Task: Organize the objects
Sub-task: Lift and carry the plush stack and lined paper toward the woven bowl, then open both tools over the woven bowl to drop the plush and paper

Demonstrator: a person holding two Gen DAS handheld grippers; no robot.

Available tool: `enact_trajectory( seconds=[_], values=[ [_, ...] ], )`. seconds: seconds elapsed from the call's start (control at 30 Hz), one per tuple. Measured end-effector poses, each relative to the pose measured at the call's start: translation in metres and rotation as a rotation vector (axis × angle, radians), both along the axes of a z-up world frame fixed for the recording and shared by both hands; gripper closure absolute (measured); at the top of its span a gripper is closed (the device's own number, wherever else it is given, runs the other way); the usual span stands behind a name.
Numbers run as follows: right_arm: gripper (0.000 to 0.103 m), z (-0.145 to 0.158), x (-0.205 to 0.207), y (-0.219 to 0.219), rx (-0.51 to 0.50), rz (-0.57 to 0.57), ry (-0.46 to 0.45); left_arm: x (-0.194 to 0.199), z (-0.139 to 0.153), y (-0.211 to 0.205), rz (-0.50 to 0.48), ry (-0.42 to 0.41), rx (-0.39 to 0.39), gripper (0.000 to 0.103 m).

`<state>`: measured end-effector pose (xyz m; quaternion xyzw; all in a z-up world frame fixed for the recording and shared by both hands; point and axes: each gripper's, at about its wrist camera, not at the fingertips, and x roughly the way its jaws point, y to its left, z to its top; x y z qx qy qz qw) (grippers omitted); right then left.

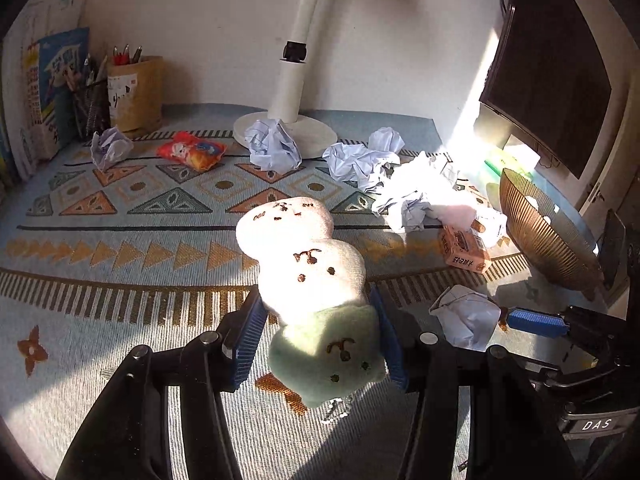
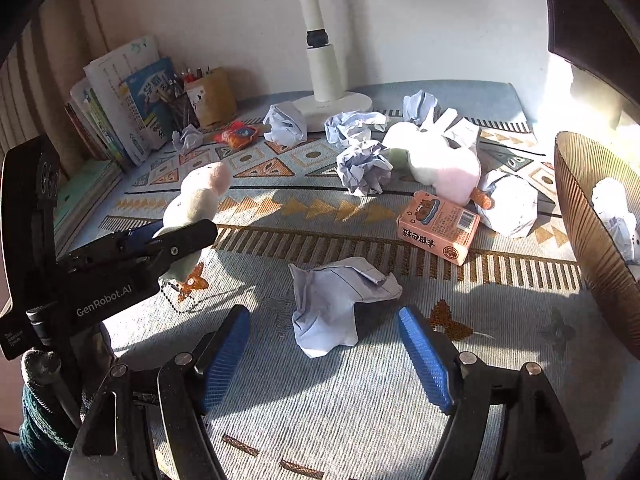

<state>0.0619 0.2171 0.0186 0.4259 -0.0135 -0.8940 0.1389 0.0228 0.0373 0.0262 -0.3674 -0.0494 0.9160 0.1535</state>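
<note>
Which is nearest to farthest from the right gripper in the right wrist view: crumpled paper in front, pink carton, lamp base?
From the right gripper, whose jaws stand open:
1. Crumpled paper, just ahead of the fingertips, not gripped.
2. Pink carton, further ahead and to the right, lying on the patterned cloth.
3. Lamp base, far back by the wall.

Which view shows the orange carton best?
The right wrist view: the orange carton lies whole and unobstructed on the patterned cloth, its printed faces visible. In the left wrist view it sits farther off, washed out by sunlight.
</note>
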Motion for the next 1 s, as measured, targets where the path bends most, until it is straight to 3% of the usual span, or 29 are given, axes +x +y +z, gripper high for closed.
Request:
enact_trajectory(
  seconds=[0.1, 0.13, 0.17, 0.27, 0.5, 0.67, 0.83, 1.0],
  values=[
    [0.021, -0.008, -0.012, -0.016, 0.101, 0.0, 0.019, 0.002, 0.0, 0.003, 0.0, 0.008, -0.017, 0.052],
    [0.028, -0.014, -0.016, -0.02, 0.134, -0.008, 0.012, 0.002, 0.0, 0.003, 0.0, 0.009, -0.019, 0.052],
    [0.05, -0.019, -0.019, -0.022, 0.155, -0.017, 0.004, 0.002, 0.0, 0.003, -0.002, 0.009, -0.019, 0.052],
    [0.06, -0.018, -0.015, -0.012, 0.105, -0.029, 0.031, 0.002, 0.0, 0.002, -0.005, 0.005, -0.014, 0.052],
    [0.06, 0.004, 0.002, 0.007, -0.002, -0.071, 0.087, 0.003, 0.001, 0.004, -0.007, 0.007, -0.022, 0.052],
    [0.06, 0.066, 0.028, 0.048, -0.063, -0.172, 0.203, 0.01, 0.026, 0.025, -0.062, 0.043, 0.024, 0.052],
    [0.058, 0.14, 0.059, 0.125, -0.077, -0.424, 0.377, 0.015, 0.087, 0.096, -0.24, 0.16, 0.066, 0.052],
    [0.058, 0.16, 0.061, 0.194, -0.093, -0.639, 0.392, -0.005, 0.116, 0.184, -0.429, 0.174, 0.117, 0.052]
  ],
)
